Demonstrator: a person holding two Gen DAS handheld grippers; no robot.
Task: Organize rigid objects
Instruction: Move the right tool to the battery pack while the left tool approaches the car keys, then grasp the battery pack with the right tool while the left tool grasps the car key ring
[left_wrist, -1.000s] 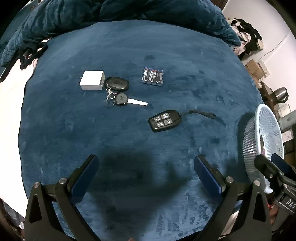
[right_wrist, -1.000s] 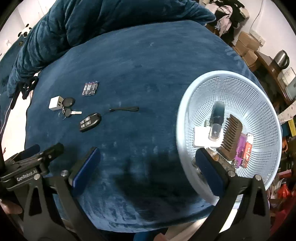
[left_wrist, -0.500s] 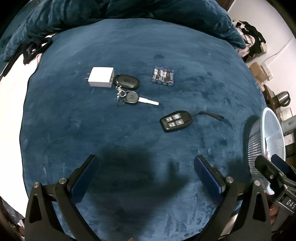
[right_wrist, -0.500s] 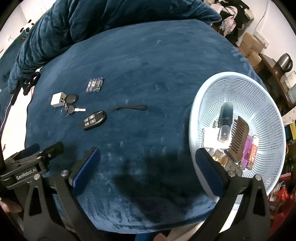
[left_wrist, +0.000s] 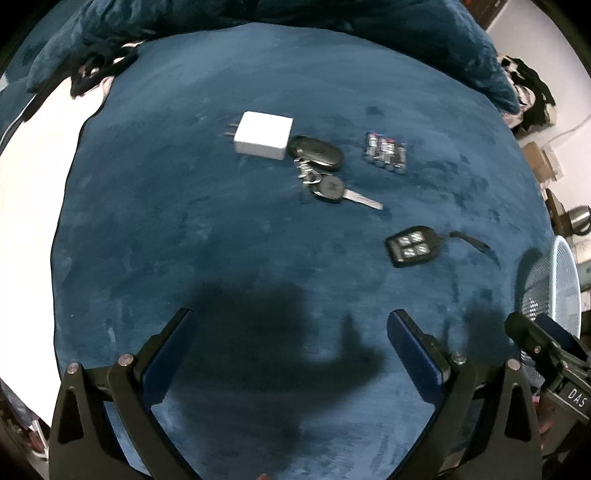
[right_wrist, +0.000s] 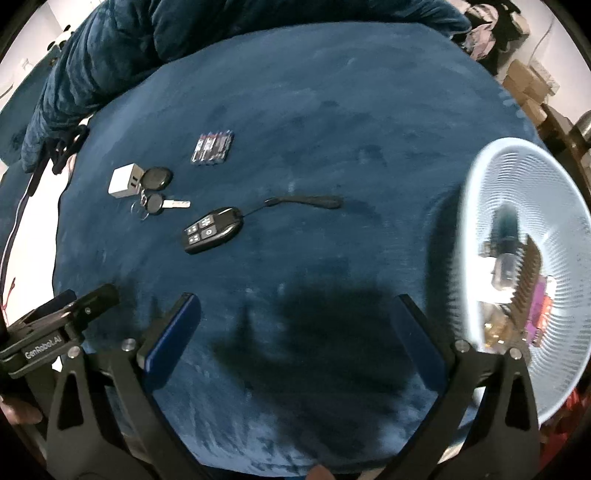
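On the blue plush surface lie a white charger block (left_wrist: 264, 139) (right_wrist: 123, 181), a key bunch with a black fob (left_wrist: 320, 168) (right_wrist: 155, 192), a pack of batteries (left_wrist: 386, 152) (right_wrist: 213, 146) and a black remote with a strap (left_wrist: 412, 245) (right_wrist: 213, 229). A light blue mesh basket (right_wrist: 480, 177) (left_wrist: 565, 280) at the right holds a comb, a white block and other items. My left gripper (left_wrist: 288, 334) is open and empty, well short of the objects. My right gripper (right_wrist: 295, 317) is open and empty, between remote and basket.
A crumpled blue blanket (right_wrist: 166, 33) lies along the far edge. Cardboard boxes (right_wrist: 528, 85) and a metal kettle (left_wrist: 578, 218) stand off to the right. The left gripper's body (right_wrist: 55, 332) shows at the lower left of the right wrist view.
Both grippers have shifted left: the objects and the basket slid rightward in both views. Both stay open and empty.
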